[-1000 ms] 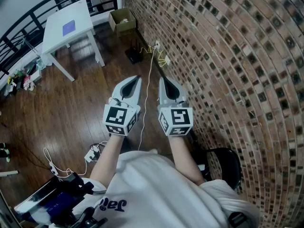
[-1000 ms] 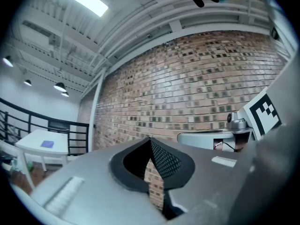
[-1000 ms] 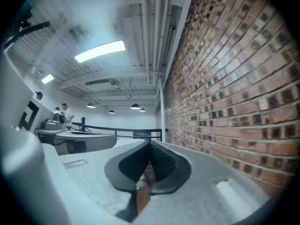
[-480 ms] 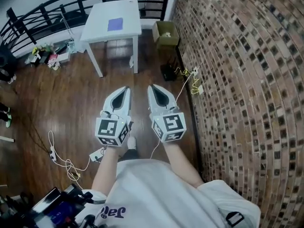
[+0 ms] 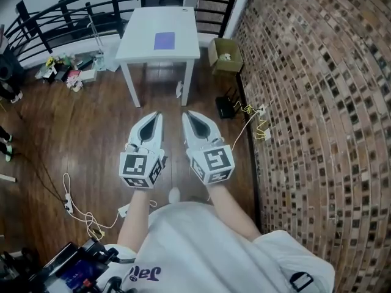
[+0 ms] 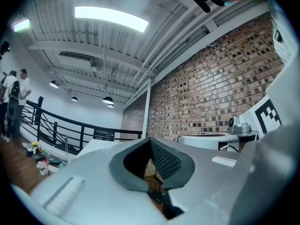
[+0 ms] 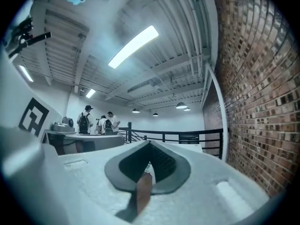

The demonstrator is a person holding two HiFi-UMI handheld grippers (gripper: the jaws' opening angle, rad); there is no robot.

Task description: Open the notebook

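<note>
The left gripper (image 5: 157,116) and right gripper (image 5: 187,115) are both clenched (nothing held); the notebook (image 5: 164,40) lies well ahead of them on the worktop (image 5: 137,46).

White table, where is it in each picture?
Head view: white table, top middle.
Left gripper view: pale sliver just left of the jaws.
Right gripper view: pale sliver just right of the jaws.
Shared landmark: brick wall, right side everywhere.
</note>
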